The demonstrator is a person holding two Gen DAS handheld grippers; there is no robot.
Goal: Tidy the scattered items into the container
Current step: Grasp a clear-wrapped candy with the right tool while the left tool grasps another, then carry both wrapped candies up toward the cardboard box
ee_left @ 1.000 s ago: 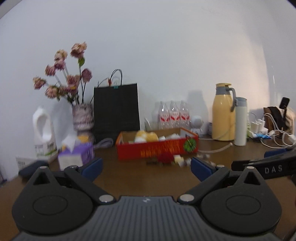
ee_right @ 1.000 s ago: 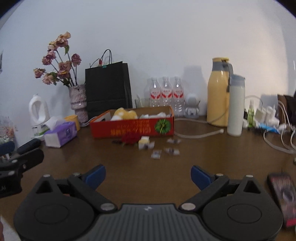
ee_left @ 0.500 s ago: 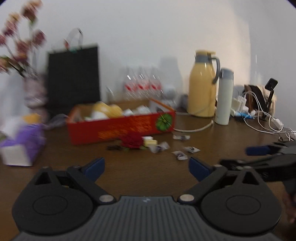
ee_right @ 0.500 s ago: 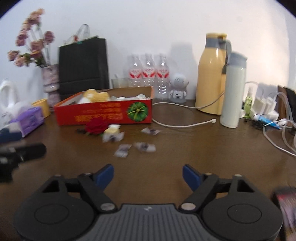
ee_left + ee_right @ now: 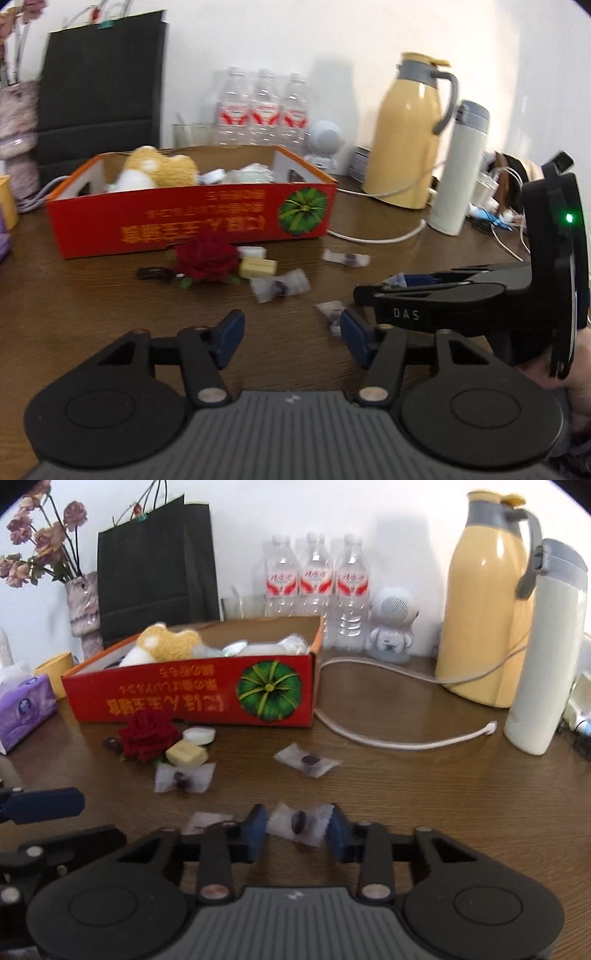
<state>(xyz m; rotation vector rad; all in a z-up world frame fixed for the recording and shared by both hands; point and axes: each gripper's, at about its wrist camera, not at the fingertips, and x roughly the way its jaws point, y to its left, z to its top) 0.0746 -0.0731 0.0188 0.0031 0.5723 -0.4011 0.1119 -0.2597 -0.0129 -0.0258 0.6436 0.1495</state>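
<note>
Both grippers have come forward and lower over the brown table [image 5: 424,805] since the earlier frames, so the red box [image 5: 192,698] now looms large beyond their fingers; both sets of jaws have just been closing.

Right gripper [image 5: 297,829]: its blue fingers [image 5: 256,827] bracket a clear wrapped sweet [image 5: 298,823], which lies on the wood between them; the wrapper's ends reach the pads, but whether they pinch it yet I cannot tell. Left gripper [image 5: 291,332]: fingers half apart, with only bare wood between them; a second wrapped sweet [image 5: 330,312] lies just at the right finger's tip, outside the gap.

Only the right view shows the sweet in the gap, the purple tissue pack [image 5: 26,710] far left of its fingers, and a loose white cable [image 5: 406,744] ahead to the right; only the left view shows the right gripper's black body crossing in from the side and a hand [image 5: 574,373] behind it.

Ahead of the fingers, against the box's front wall, lie a red rose [image 5: 147,734], a yellow block [image 5: 184,754] and two more sweets; the box already holds a plush toy [image 5: 168,646]; open wood lies to the right of the right fingers, up to the cable.
</note>
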